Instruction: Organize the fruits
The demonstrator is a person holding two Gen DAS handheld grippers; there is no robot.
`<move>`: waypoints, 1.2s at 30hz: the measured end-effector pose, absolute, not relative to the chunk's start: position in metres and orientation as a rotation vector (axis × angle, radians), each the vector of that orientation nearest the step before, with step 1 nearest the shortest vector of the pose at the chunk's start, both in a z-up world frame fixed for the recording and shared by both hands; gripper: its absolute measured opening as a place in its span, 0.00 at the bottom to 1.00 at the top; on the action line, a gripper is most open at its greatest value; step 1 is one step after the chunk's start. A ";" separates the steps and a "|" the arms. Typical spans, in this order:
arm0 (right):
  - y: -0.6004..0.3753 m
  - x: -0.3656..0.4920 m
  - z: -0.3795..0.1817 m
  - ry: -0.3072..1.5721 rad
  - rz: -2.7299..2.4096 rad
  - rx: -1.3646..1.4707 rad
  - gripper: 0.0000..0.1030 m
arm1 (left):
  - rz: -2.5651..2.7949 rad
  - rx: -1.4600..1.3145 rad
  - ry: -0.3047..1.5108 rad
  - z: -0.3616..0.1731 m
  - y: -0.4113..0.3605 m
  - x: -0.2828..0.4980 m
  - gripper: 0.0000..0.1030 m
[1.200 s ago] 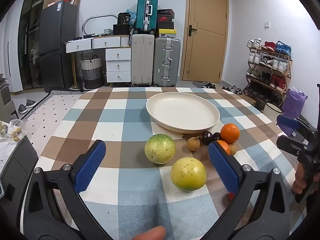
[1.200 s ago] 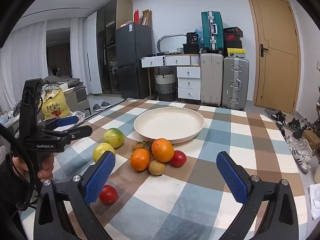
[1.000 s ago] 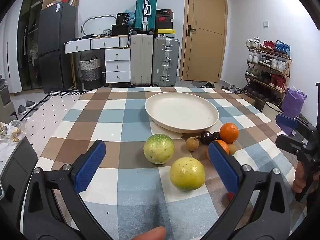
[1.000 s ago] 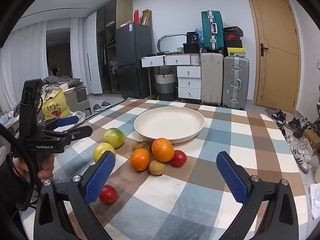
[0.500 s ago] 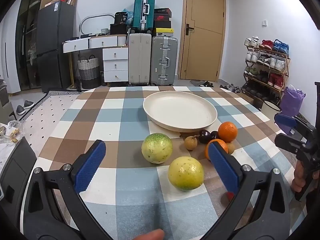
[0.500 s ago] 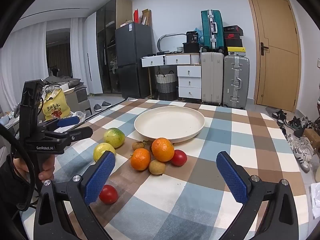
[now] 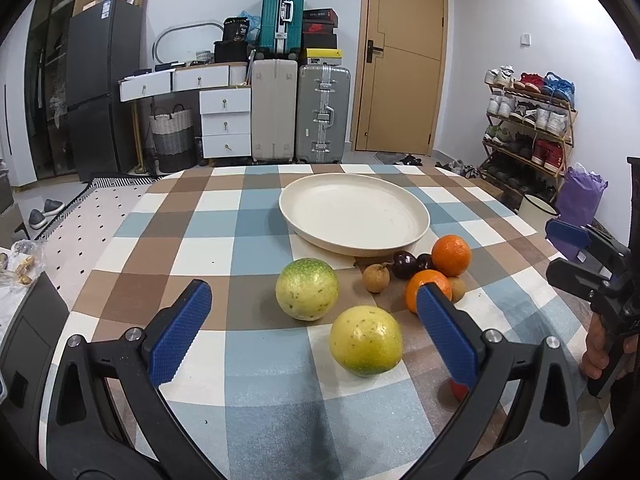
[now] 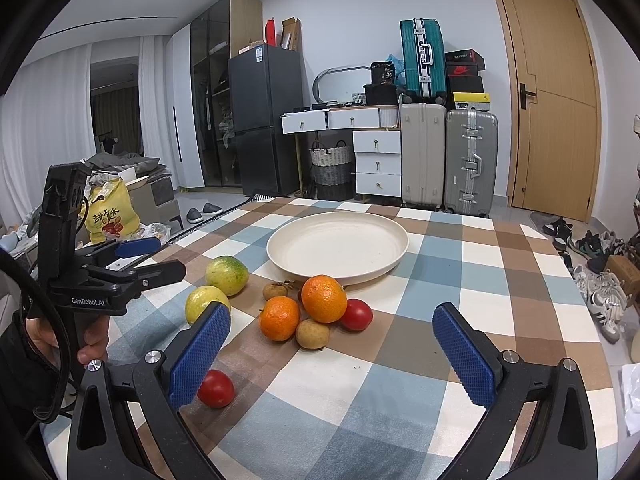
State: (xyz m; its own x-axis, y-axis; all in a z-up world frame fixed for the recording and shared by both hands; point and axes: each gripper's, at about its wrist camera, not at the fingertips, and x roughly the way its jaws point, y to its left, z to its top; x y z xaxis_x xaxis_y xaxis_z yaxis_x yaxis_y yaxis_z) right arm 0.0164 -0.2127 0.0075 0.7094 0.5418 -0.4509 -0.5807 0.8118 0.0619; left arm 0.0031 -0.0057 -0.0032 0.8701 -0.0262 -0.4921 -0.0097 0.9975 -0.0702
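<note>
An empty cream plate (image 7: 354,210) (image 8: 338,242) sits mid-table on the checked cloth. In front of it lie two yellow-green round fruits (image 7: 307,289) (image 7: 366,346), two oranges (image 8: 324,298) (image 8: 279,317), two small brown fruits (image 7: 375,278) (image 8: 312,333), dark cherries (image 7: 404,259), a red tomato (image 8: 356,314) and another red tomato (image 8: 215,388) nearer the table's front. My left gripper (image 7: 316,334) is open, empty, just before the yellow-green fruits. My right gripper (image 8: 330,354) is open, empty, before the oranges.
The table (image 8: 500,292) has a blue, brown and white checked cloth. Beyond it stand suitcases (image 7: 300,112), white drawers (image 7: 226,122), a black fridge (image 7: 102,80), a door and a shoe rack (image 7: 528,120). A yellow bag (image 8: 106,216) sits at the left.
The left gripper has drifted slightly forward and right toward the yellow-green fruits. The right gripper has barely moved. No fruit has moved.
</note>
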 end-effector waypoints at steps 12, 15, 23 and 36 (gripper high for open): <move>-0.213 0.016 0.008 0.473 0.623 -0.085 1.00 | -0.043 -0.050 0.503 -0.001 -0.010 0.000 0.99; -0.213 0.016 0.008 0.474 0.623 -0.086 1.00 | -0.040 -0.051 0.505 -0.001 -0.010 0.000 0.99; -0.213 0.017 0.005 0.476 0.620 -0.084 1.00 | -0.056 -0.042 0.503 -0.001 -0.011 0.001 0.99; -0.213 0.016 0.005 0.478 0.621 -0.084 1.00 | -0.047 -0.041 0.508 -0.001 -0.012 0.000 0.99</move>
